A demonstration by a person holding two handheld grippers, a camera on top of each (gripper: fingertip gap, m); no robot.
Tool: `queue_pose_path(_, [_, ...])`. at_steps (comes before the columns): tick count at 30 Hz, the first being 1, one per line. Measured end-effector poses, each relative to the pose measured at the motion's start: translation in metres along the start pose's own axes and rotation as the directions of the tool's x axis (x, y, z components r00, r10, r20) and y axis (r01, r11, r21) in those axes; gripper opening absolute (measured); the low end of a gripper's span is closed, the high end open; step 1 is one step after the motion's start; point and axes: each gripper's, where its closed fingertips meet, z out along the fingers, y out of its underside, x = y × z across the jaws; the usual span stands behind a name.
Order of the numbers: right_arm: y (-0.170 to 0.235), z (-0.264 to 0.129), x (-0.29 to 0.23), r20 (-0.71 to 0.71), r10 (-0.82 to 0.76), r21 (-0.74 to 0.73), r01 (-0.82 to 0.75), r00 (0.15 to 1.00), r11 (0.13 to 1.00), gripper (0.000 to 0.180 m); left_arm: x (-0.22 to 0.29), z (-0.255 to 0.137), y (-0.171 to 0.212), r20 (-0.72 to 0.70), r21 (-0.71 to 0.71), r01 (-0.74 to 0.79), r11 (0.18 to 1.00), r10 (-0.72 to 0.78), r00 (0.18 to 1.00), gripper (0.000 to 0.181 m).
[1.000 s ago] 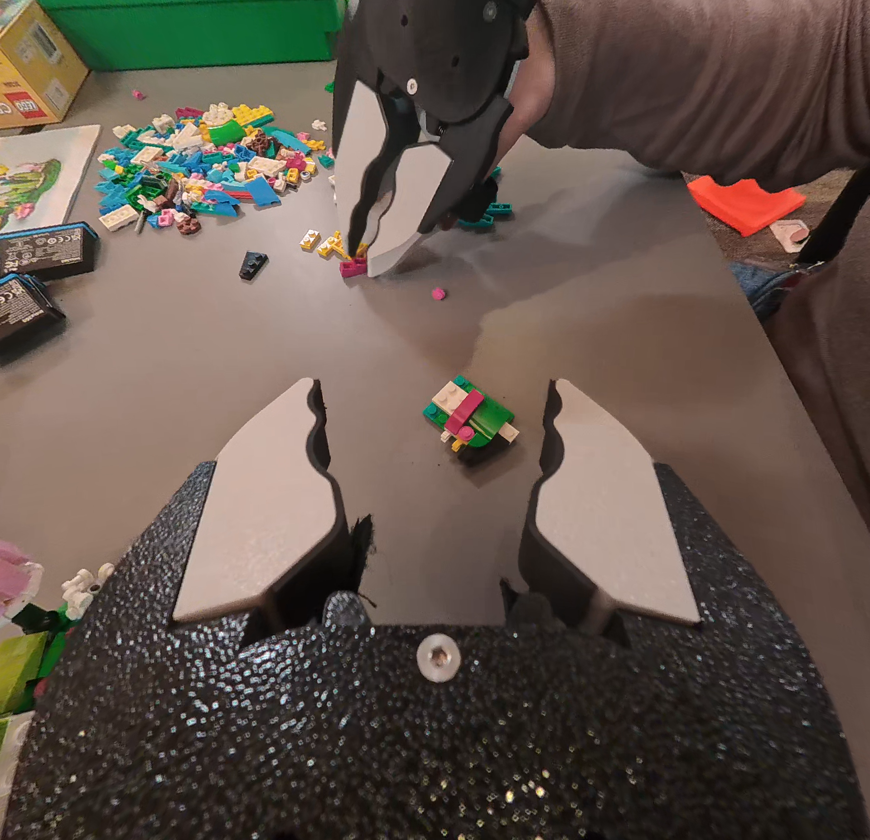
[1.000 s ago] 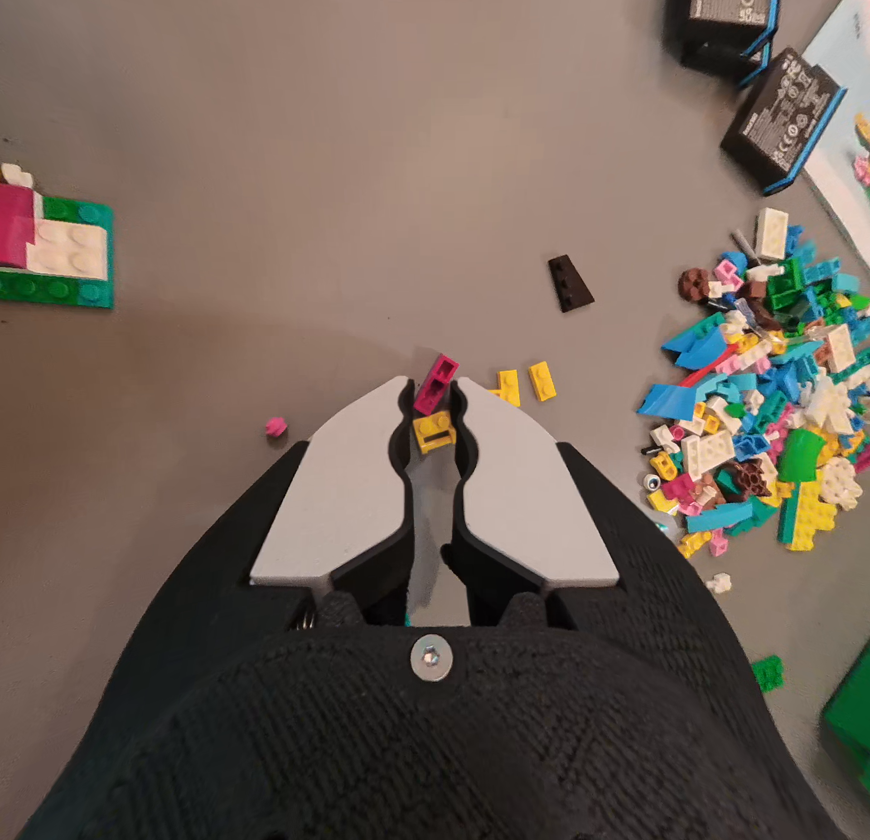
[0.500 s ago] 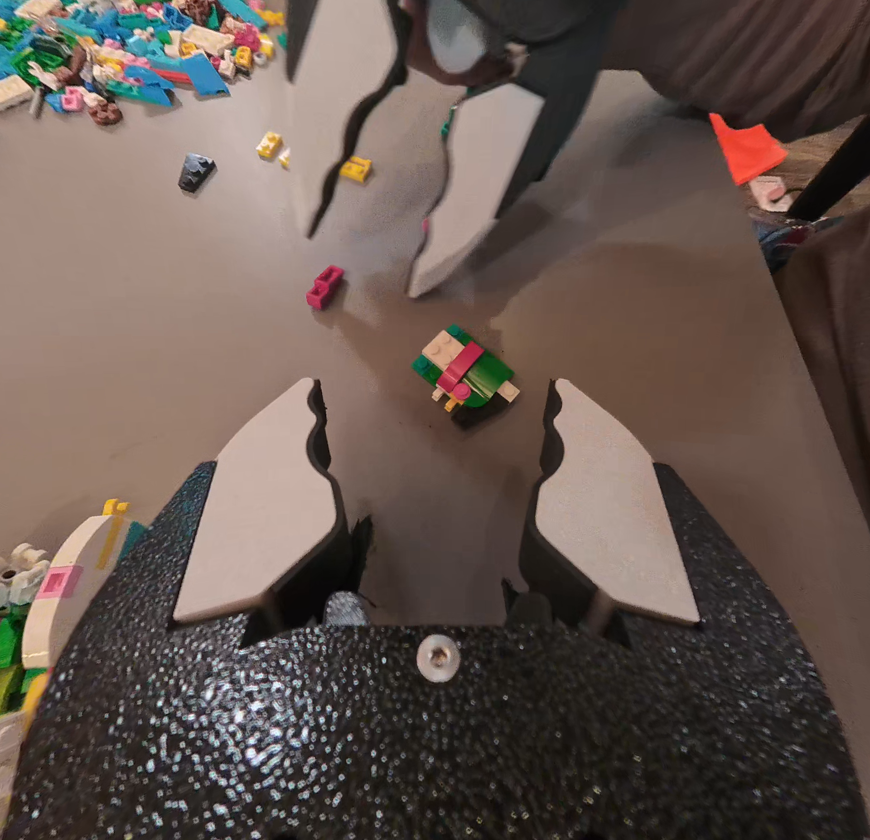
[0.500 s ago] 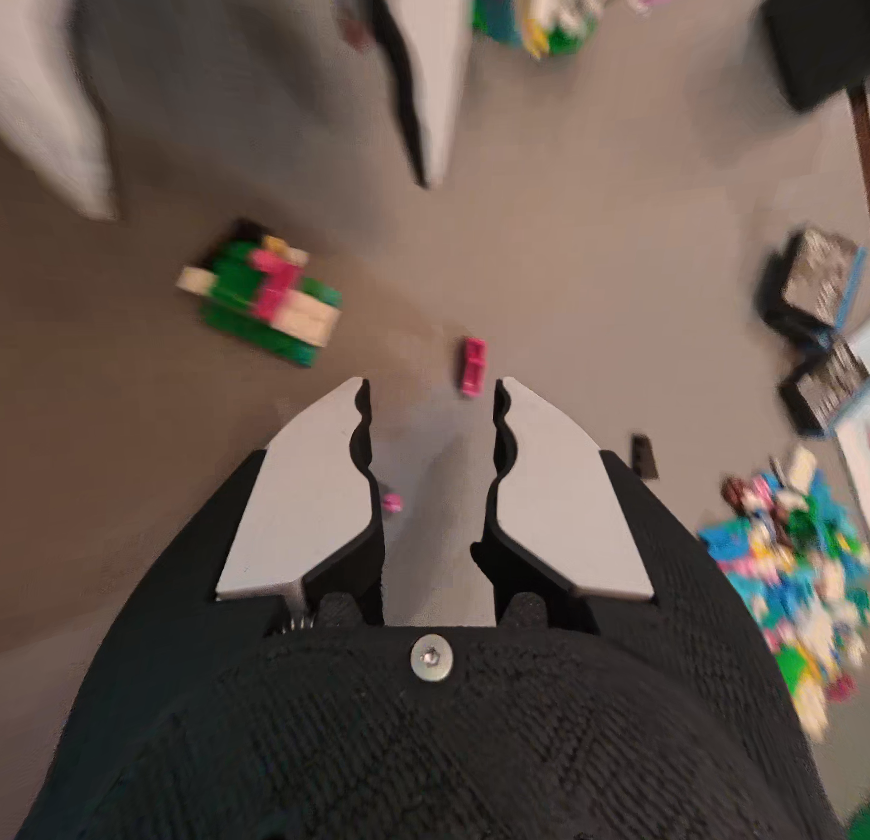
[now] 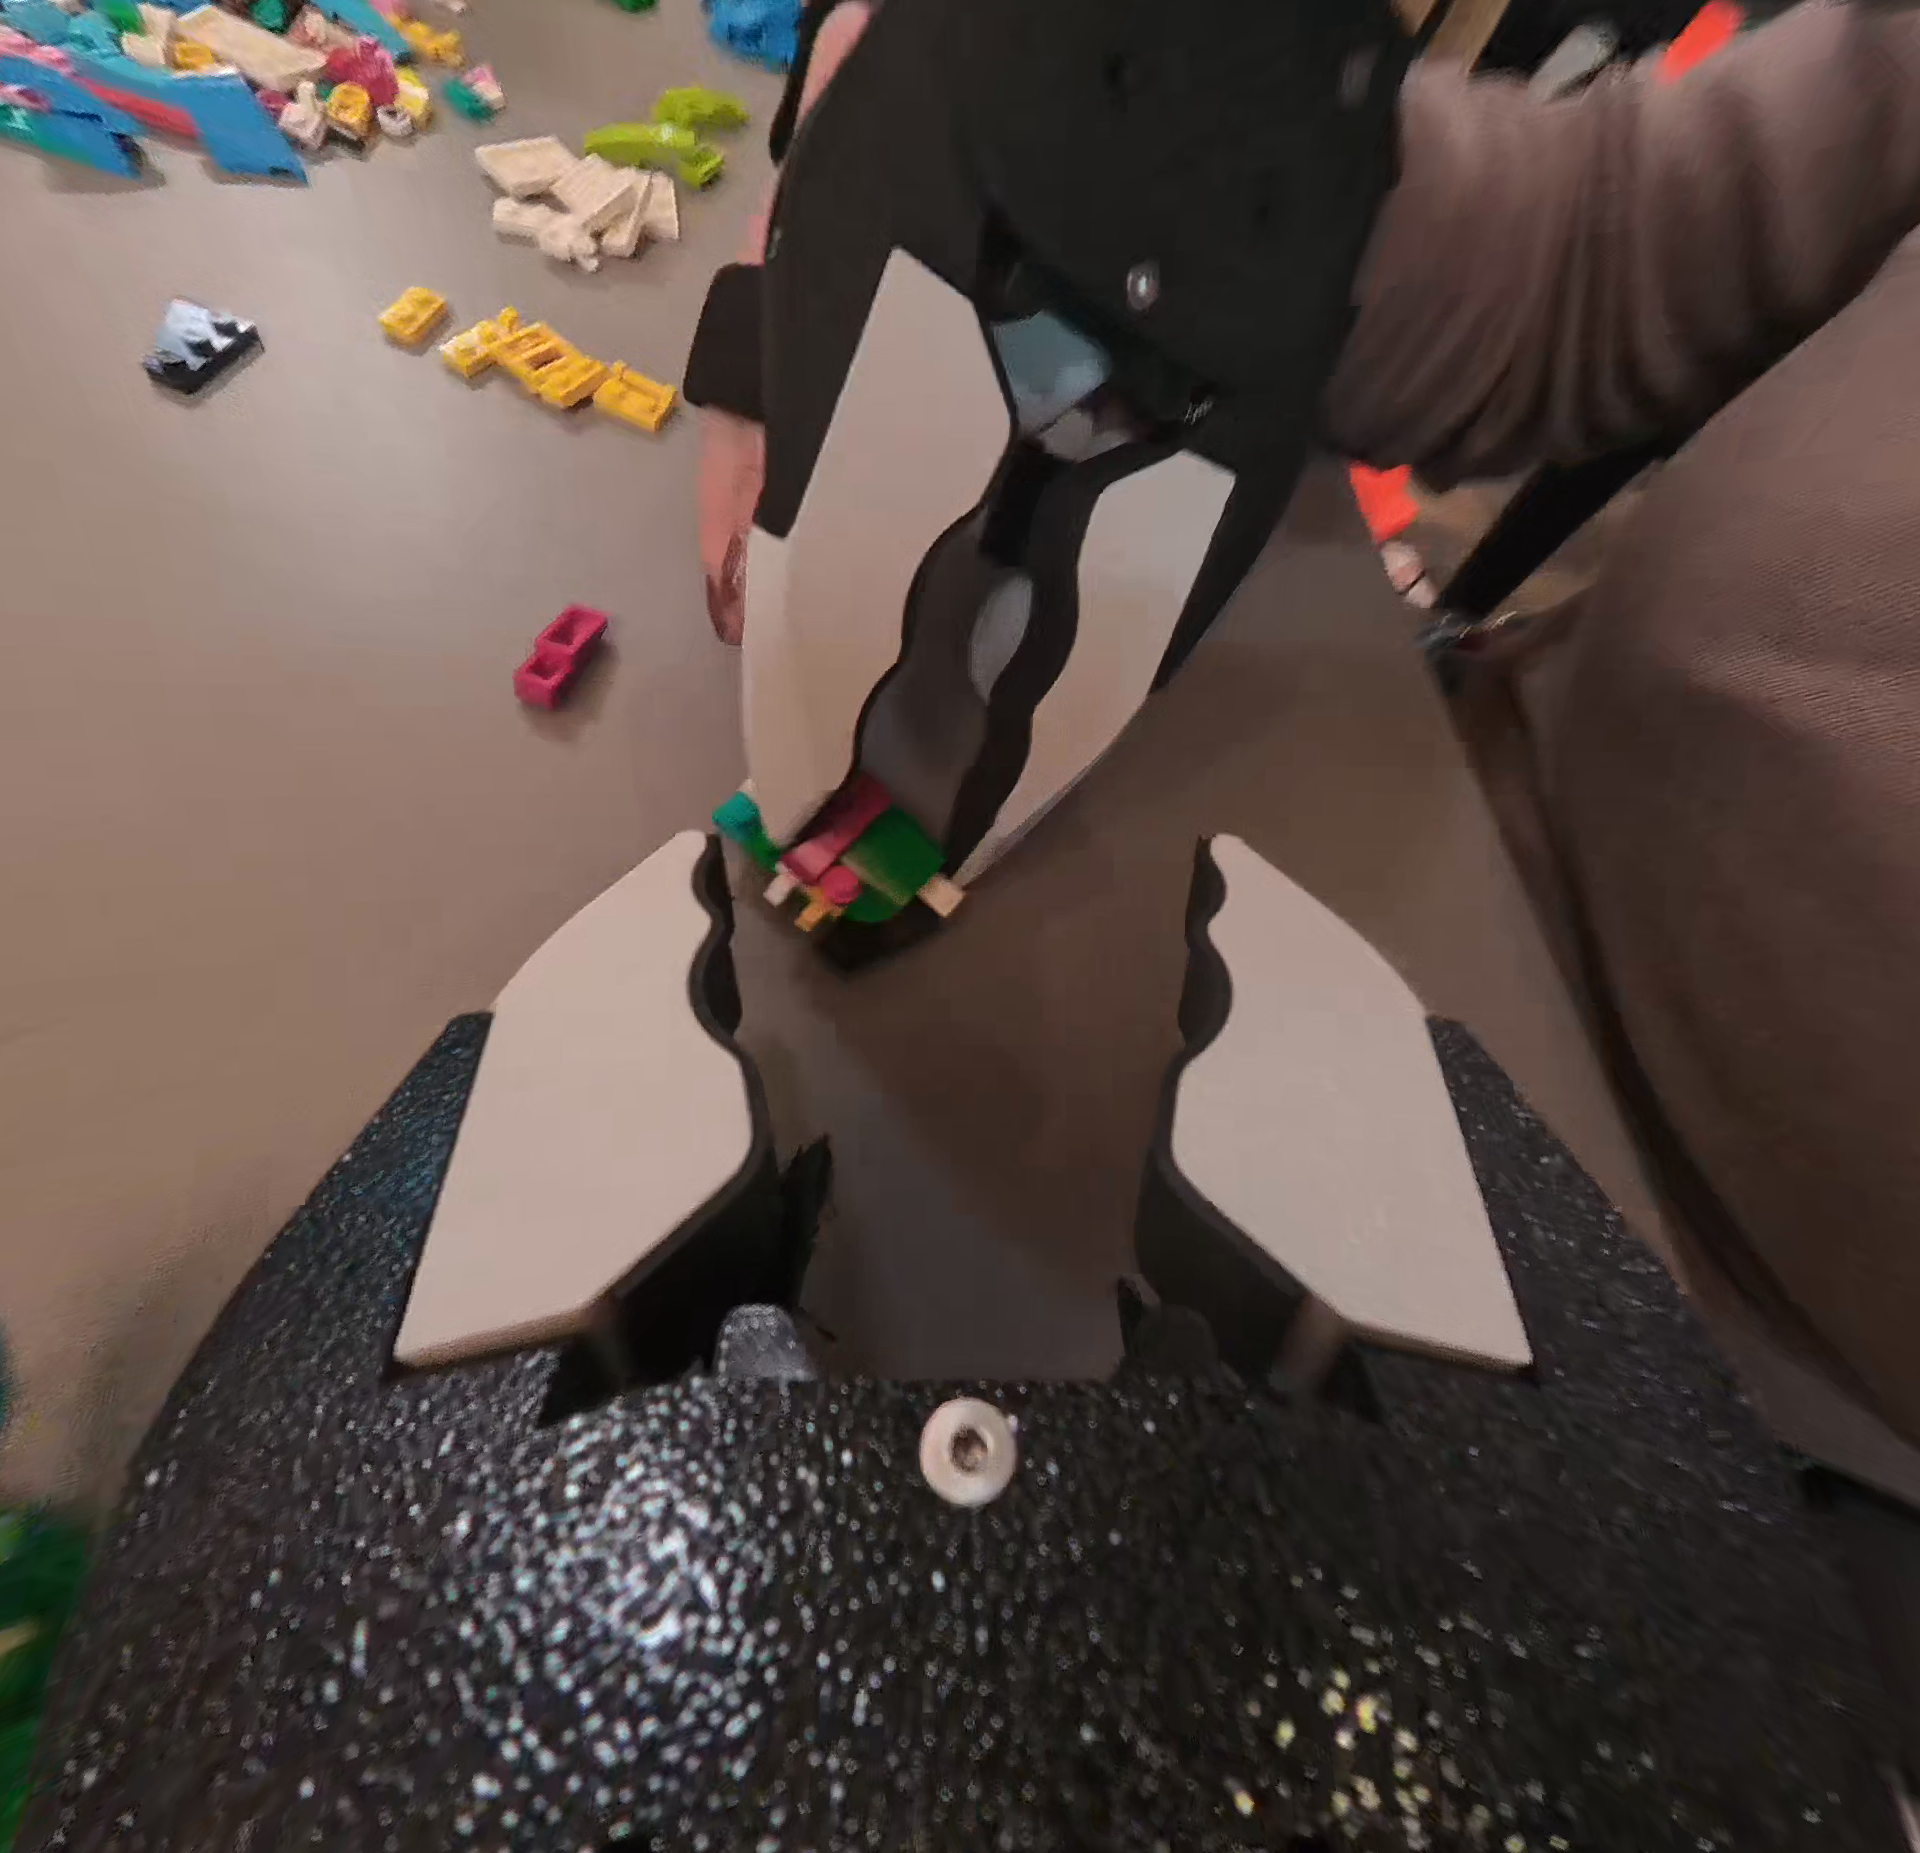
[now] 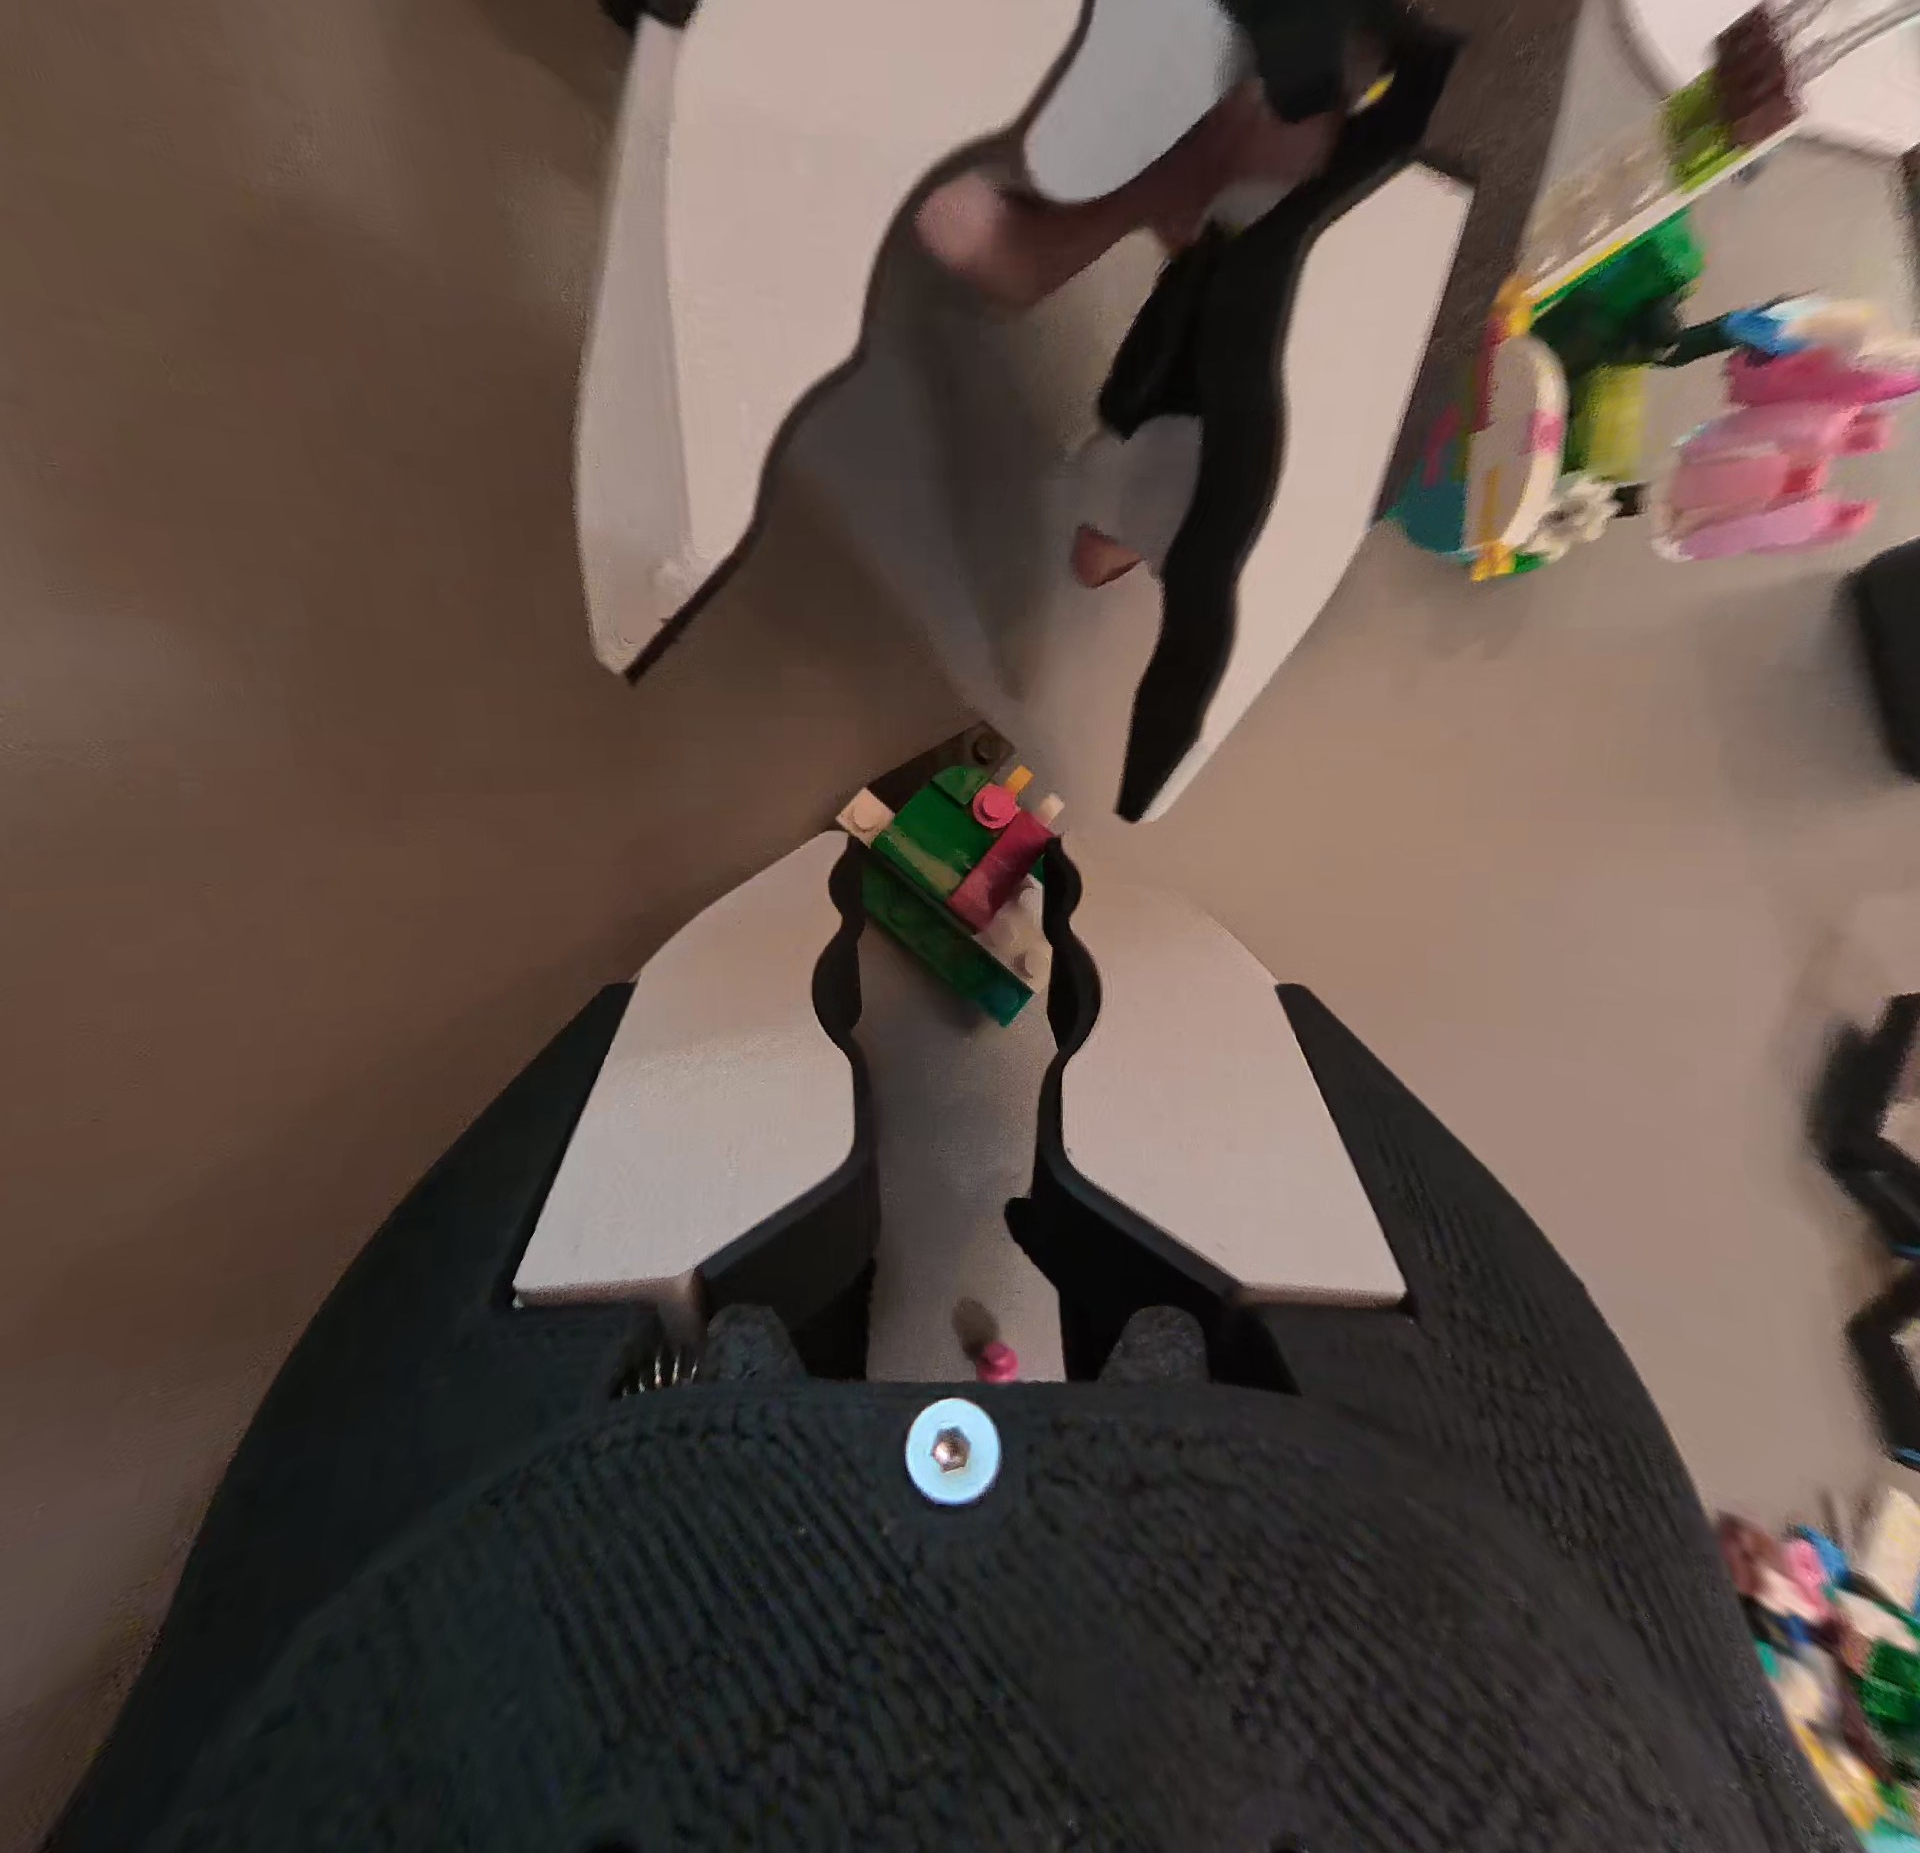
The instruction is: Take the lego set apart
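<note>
A small lego assembly [image 5: 883,853], green with a magenta bar and white and yellow bits, lies on the grey table [image 5: 260,816]. My right gripper [image 6: 948,858] reaches down onto it, and its two fingers press on either side of the assembly [image 6: 925,858]. It also shows in the left wrist view [image 5: 868,835], coming from above. My left gripper [image 5: 961,853] is open and empty, with its tips just short of the assembly. It shows wide open in the right wrist view [image 6: 883,733].
A magenta brick [image 5: 561,655], yellow bricks [image 5: 551,359] and a black piece [image 5: 197,343] lie loose. A pile of loose bricks [image 5: 156,68] is at the far left. A partly built set with pink flowers [image 6: 1558,421] stands beside the left gripper. A pink stud [image 6: 997,1362] lies nearby.
My right gripper opened, dropping the magenta and yellow bricks, swung over to the green assembly and closed around it. My left gripper moved closer to the assembly.
</note>
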Motion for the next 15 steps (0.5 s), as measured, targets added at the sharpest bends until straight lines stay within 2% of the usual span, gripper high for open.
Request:
queue_pose_path(1, [-0.001,-0.002,0.003,-0.035,-0.022,0.021,0.023,0.999,1.0,0.031,-0.002,0.001,-0.001,-0.001,0.017,0.029,0.999,-0.029,1.0,0.083])
queue_pose_path(4, [-0.016,-0.016,0.015,-0.187,-0.085,0.143,0.112,0.979,0.983,0.032,-0.026,0.001,0.003,0.149,0.013,0.083,0.996,-0.084,0.985,0.092])
queue_pose_path(6, [-0.024,-0.026,0.022,-0.286,-0.127,0.187,0.186,0.95,0.965,0.032,-0.032,0.002,-0.002,0.182,0.055,0.118,0.991,-0.126,0.975,0.093])
queue_pose_path(8, [-0.03,-0.033,0.026,-0.368,-0.173,0.2,0.26,0.914,0.945,0.031,-0.021,0.004,-0.013,0.108,0.129,0.135,0.982,-0.149,0.983,0.072])
queue_pose_path(11, [-0.031,-0.04,0.031,-0.445,-0.217,0.183,0.326,0.869,0.928,0.031,-0.011,0.005,-0.023,0.097,0.191,0.049,0.98,-0.069,0.993,0.041])
queue_pose_path(13, [-0.035,-0.047,0.035,-0.499,-0.223,0.191,0.357,0.837,0.914,0.031,-0.006,0.003,-0.031,0.078,0.256,0.041,0.966,-0.063,0.995,0.034])
queue_pose_path(15, [-0.039,-0.054,0.037,-0.557,-0.267,0.165,0.42,0.786,0.892,0.031,-0.002,-0.003,-0.04,-0.015,0.334,0.121,0.935,-0.123,0.992,0.042])
